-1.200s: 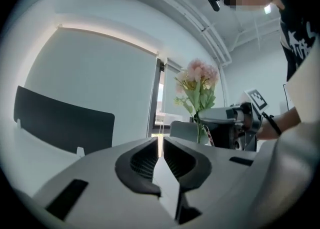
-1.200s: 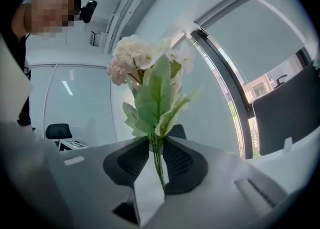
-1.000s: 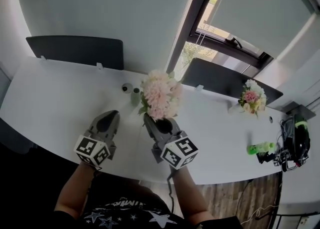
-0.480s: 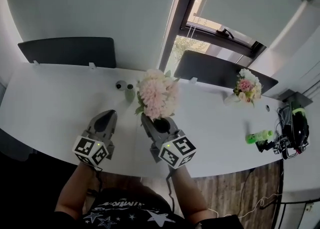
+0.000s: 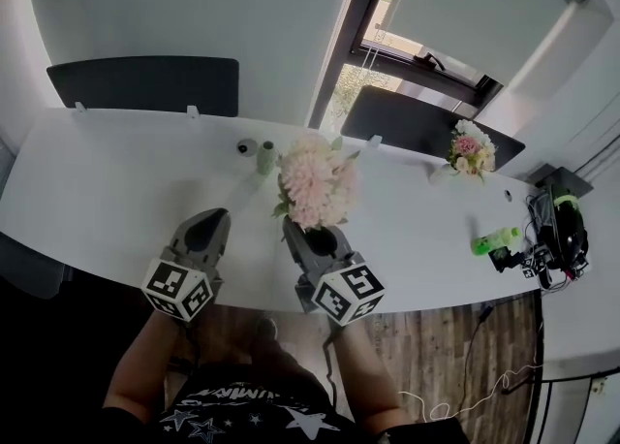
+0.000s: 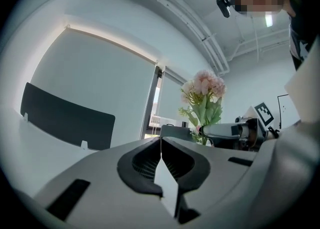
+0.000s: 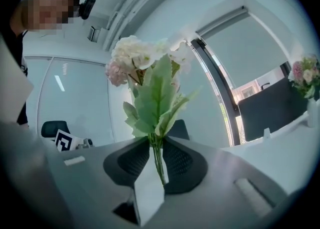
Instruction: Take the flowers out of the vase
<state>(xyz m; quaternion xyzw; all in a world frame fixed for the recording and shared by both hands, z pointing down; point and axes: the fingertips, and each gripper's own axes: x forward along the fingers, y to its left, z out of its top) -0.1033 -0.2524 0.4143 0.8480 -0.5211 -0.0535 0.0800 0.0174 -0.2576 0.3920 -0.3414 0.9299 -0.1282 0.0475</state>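
My right gripper (image 5: 298, 234) is clamped on the green stems of the pink-and-white flowers (image 5: 315, 180). The bunch is upright in the air over the white counter (image 5: 97, 180). My left gripper (image 5: 207, 227) is beside it, jaws together, nothing between them.

Left gripper (image 5: 208, 222) held level, jaws together, nothing between them; right gripper (image 5: 298, 235) level beside it, jaws clamped on the stems of the flowers (image 5: 315, 185); both forearms extended forward, roughly parallel.
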